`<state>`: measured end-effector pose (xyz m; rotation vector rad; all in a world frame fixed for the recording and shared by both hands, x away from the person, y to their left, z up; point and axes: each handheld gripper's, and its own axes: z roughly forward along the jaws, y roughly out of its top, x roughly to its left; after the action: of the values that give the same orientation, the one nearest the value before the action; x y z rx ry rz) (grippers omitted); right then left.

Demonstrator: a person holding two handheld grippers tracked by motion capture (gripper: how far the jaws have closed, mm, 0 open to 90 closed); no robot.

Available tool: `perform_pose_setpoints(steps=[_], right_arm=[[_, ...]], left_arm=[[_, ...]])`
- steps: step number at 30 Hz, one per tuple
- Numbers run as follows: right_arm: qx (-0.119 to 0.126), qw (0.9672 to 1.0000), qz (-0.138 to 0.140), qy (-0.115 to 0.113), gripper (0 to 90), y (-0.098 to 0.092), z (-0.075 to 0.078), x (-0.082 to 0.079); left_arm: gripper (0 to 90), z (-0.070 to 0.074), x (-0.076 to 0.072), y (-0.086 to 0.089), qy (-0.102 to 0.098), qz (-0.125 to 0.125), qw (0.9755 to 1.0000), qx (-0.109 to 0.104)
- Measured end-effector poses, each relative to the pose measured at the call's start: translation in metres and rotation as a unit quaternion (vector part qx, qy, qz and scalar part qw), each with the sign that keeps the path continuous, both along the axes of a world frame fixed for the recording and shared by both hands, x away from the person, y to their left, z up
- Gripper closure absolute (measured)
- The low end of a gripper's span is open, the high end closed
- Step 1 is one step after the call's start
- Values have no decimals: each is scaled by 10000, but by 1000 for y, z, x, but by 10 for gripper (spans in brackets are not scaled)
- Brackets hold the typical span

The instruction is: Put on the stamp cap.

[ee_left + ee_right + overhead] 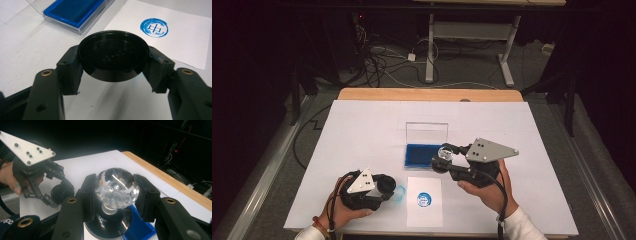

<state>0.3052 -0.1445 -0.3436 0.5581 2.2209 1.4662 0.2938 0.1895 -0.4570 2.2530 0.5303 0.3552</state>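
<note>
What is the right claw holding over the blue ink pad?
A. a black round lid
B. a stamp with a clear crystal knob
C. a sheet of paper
B: the right claw clamps the faceted clear knob of the stamp above the ink pad.

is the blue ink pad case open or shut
Open: the blue ink pad case has its clear lid standing upright behind the bare blue pad.
</note>
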Motion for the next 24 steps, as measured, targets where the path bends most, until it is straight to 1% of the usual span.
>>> perform_pose_setpoints(steps=[5,7,13,15,17,18,20,21,24], right_arm=[[32,10000,49,-23,569,7,3,1],[44,9999,91,-36,570,10,4,2],[98,9998,197,-31,569,20,5,1],[88,9996,246,-49,569,23,5,0],[104,9995,281,-41,570,26,5,0],[100,9995,292,-28,570,27,4,-1],[103,9994,332,6,569,30,2,-1],[92,9993,348,23,570,32,1,-2],[56,9991,415,60,570,37,-3,-4]], left_arm=[[367,3,2,-4,-23,-18,10000,-60],[367,4,3,-6,-18,-30,9999,-115],[367,8,4,-19,-62,-143,9997,-192],[367,9,4,-22,-32,-189,9994,-275],[367,11,4,-26,-82,-211,9994,-280],[367,11,3,-29,-57,-203,9991,-373],[367,13,4,-32,-86,-258,9989,-369],[367,14,4,-34,-84,-281,9987,-421],[367,16,3,-40,-92,-356,9983,-453]])
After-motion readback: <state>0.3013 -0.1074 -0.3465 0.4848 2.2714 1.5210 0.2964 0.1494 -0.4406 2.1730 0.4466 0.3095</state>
